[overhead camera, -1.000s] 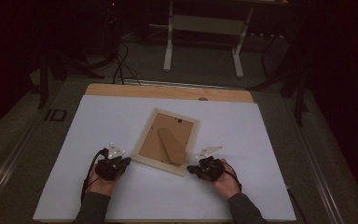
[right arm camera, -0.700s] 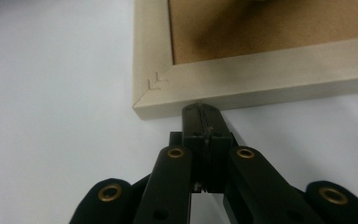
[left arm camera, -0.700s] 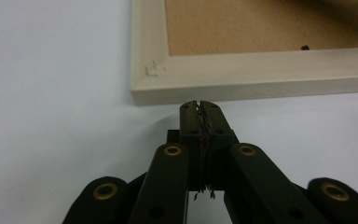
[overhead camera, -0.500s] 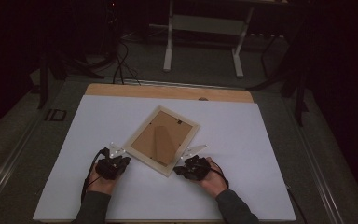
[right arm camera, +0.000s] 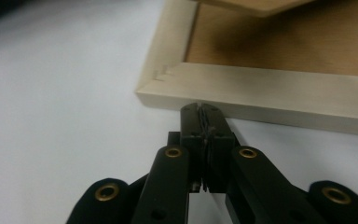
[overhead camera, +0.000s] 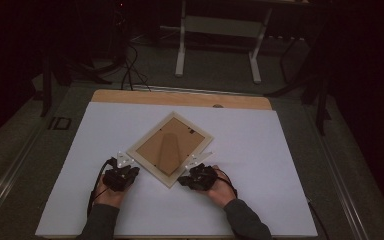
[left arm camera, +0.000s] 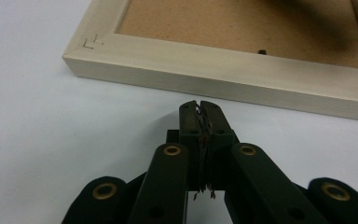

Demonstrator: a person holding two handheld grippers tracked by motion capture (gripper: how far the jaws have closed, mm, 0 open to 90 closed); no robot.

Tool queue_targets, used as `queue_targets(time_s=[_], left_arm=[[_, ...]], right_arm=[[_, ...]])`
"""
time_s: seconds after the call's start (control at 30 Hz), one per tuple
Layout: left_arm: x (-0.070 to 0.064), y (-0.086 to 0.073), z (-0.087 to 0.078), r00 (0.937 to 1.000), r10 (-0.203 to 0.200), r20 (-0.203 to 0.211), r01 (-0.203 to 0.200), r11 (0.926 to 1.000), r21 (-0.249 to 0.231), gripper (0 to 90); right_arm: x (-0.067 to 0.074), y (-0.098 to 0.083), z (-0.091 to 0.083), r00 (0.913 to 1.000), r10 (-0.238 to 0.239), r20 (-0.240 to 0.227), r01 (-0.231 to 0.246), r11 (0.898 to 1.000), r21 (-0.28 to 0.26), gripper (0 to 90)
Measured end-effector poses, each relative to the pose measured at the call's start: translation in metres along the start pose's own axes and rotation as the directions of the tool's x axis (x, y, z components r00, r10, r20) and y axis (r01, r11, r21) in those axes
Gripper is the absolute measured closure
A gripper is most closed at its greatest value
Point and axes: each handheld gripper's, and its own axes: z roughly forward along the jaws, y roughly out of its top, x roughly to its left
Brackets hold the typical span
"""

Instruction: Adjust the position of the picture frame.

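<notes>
Frame (overhead camera: pixel 172 149) turned diagonal, right gripper (overhead camera: pixel 192 172) at edge

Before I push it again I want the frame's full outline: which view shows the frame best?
The high view: the whole frame lies face down as a diamond on the white sheet, all four corners visible. The left gripper view gives just one pale side and a corner, the right gripper view another side and corner, both close up.

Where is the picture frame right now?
In the high view the frame lies face down, turned like a diamond, on the white board near its front middle, between the left gripper and the right gripper.
</notes>
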Motion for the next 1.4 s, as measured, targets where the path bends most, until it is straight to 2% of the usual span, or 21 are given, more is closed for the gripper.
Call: queue_targets(time_s=[0.03,0.1,0.2,0.23,0.27,0.47,0.5,0.53,0.57,0.6,0.63,0.67,0.73,0.93,1.1,1.27,1.4], left_arm=[[0.000,0.001,0.001,0.9999,-0.012,0.000,0.012,0.9999,-0.004,88.5],[-0.001,0.002,0.003,0.9998,-0.021,0.001,0.021,0.9997,-0.015,87.6],[-0.001,0.002,0.004,0.9996,-0.028,0.005,0.028,0.9995,-0.014,87.2],[0.000,0.002,0.004,0.9995,-0.031,0.006,0.031,0.9995,-0.010,87.2],[0.000,0.002,0.005,0.9993,-0.038,0.004,0.039,0.9992,-0.010,87.0],[-0.002,0.003,0.006,0.9996,-0.029,-0.003,0.029,0.9995,-0.013,90.0],[-0.002,0.003,0.006,0.9997,-0.026,-0.004,0.026,0.9995,-0.018,90.0],[-0.002,0.003,0.006,0.9997,-0.026,-0.004,0.026,0.9995,-0.018,90.0],[-0.003,0.003,0.006,0.9997,-0.024,-0.003,0.024,0.9995,-0.021,90.0],[-0.003,0.003,0.006,0.9997,-0.024,-0.003,0.024,0.9995,-0.021,90.0],[-0.004,0.004,0.008,0.9998,-0.019,-0.003,0.019,0.9997,-0.013,90.0],[-0.005,0.004,0.008,0.9998,-0.017,-0.004,0.017,0.9998,-0.014,90.0],[-0.005,0.004,0.008,0.9999,-0.017,-0.003,0.017,0.9998,-0.013,90.0],[-0.006,0.005,0.008,1.0000,-0.006,-0.001,0.006,0.9999,-0.011,90.0],[-0.010,0.006,0.010,1.0000,0.005,-0.008,-0.005,1.0000,-0.008,90.0],[-0.009,0.007,0.010,1.0000,0.005,-0.007,-0.005,1.0000,-0.007,90.0],[-0.009,0.007,0.010,1.0000,0.003,-0.007,-0.003,1.0000,-0.004,90.0]], right_arm=[[0.000,0.000,0.000,1.0000,0.000,0.000,0.000,1.000,0.000,88.1],[-0.016,-0.002,-0.012,0.9984,0.025,0.051,-0.024,0.999,-0.027,88.6],[-0.028,-0.002,-0.020,0.9934,0.041,0.107,-0.036,0.998,-0.051,89.7],[-0.028,-0.002,-0.020,0.9934,0.041,0.107,-0.036,0.998,-0.051,89.7],[-0.037,-0.002,-0.024,0.9881,0.063,0.140,-0.053,0.996,-0.071,89.9],[-0.064,0.000,-0.037,0.9636,0.130,0.234,-0.106,0.988,-0.115,90.0],[-0.068,0.000,-0.038,0.9569,0.139,0.255,-0.110,0.986,-0.125,90.0],[-0.068,0.000,-0.038,0.9569,0.139,0.255,-0.110,0.986,-0.125,90.0],[-0.071,0.002,-0.040,0.9489,0.148,0.279,-0.114,0.984,-0.135,90.0],[-0.071,0.002,-0.040,0.9489,0.148,0.279,-0.114,0.984,-0.135,90.0],[-0.075,0.003,-0.042,0.9405,0.162,0.299,-0.122,0.981,-0.148,90.0],[-0.084,0.007,-0.043,0.9270,0.185,0.326,-0.135,0.976,-0.170,90.0],[-0.090,0.011,-0.043,0.9187,0.211,0.334,-0.156,0.970,-0.185,90.0],[-0.103,0.025,-0.031,0.9073,0.230,0.352,-0.179,0.969,-0.173,90.0],[-0.109,0.034,-0.019,0.8970,0.240,0.371,-0.203,0.970,-0.136,90.0],[-0.111,0.039,-0.006,0.8868,0.204,0.415,-0.193,0.979,-0.070,90.0],[-0.115,0.042,-0.004,0.8794,0.221,0.421,-0.217,0.974,-0.060,90.0]])
